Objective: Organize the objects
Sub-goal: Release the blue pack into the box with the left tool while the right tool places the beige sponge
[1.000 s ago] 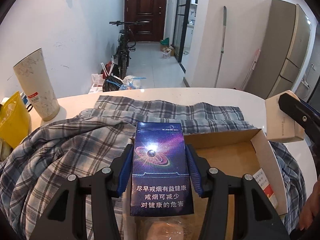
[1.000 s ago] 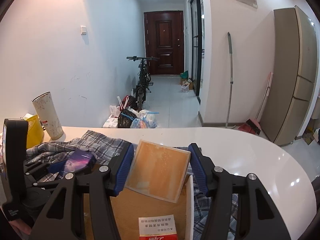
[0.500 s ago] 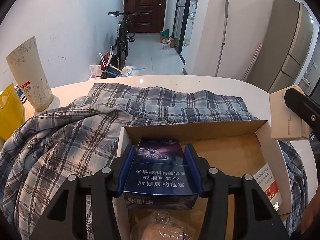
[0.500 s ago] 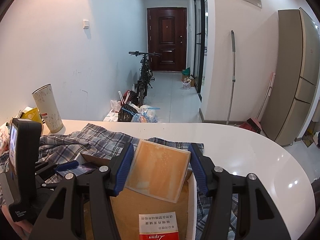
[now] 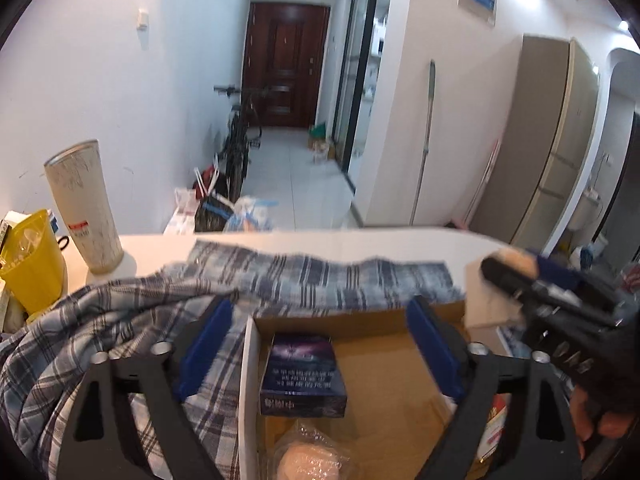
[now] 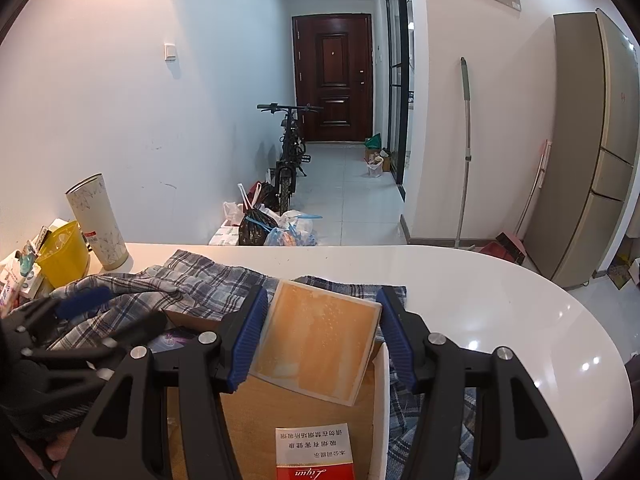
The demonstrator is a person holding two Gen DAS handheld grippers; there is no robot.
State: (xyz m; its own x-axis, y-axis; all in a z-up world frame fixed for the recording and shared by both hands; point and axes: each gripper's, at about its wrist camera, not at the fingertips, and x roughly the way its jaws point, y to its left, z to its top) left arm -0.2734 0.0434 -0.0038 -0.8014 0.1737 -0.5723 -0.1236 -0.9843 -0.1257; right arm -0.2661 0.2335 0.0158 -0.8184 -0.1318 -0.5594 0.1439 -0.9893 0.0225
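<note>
Your left gripper point(image 5: 316, 344) is opening, pads clear of the blue cigarette pack point(image 5: 302, 372) lying in the cardboard box point(image 5: 384, 364). Your right gripper point(image 6: 322, 338) clamps the orange flat box point(image 6: 316, 340); lower it squarely into the bare floor beside that pack.

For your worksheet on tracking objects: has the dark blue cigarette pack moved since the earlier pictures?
Yes. The dark blue cigarette pack went from upright above the plaid shirt down into the cardboard box, lying flat by its left wall.
</note>
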